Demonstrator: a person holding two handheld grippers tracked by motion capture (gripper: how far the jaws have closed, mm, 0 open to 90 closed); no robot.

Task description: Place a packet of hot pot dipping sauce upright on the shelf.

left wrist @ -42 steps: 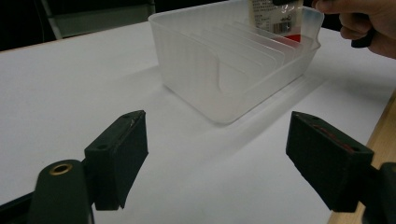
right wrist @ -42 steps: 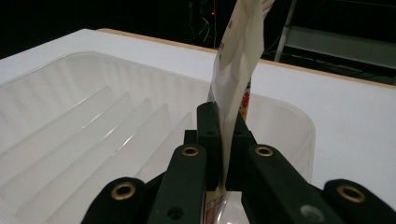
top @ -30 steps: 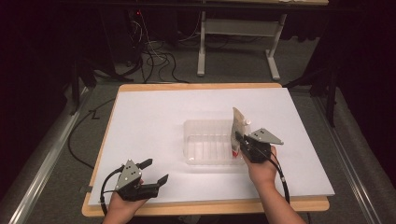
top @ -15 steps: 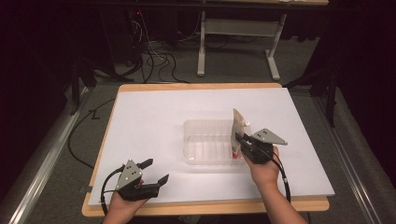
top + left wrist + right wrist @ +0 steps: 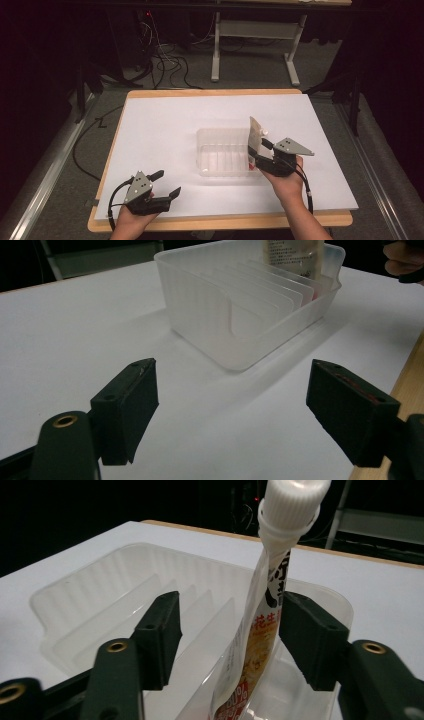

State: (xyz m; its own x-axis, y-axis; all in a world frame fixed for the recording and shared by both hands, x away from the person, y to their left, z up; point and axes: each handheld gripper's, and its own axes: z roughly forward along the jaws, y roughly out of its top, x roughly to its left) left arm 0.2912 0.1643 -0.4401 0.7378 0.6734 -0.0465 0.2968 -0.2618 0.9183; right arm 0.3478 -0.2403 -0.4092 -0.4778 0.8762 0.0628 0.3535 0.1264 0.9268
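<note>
Right gripper point(image 5: 227, 630) jaws just opened off pouch point(image 5: 260, 630); left gripper point(image 5: 165, 185) unmoved.

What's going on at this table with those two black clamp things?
A person holds a two-jaw tool in each hand. The right tool has just been opening around a spouted food pouch, which now stands in the end slot of a clear plastic divider bin. The pouch is between the jaws, with a clear gap on one side, so it looks released. The left tool rests open near the table's front edge, holding nothing.
</note>
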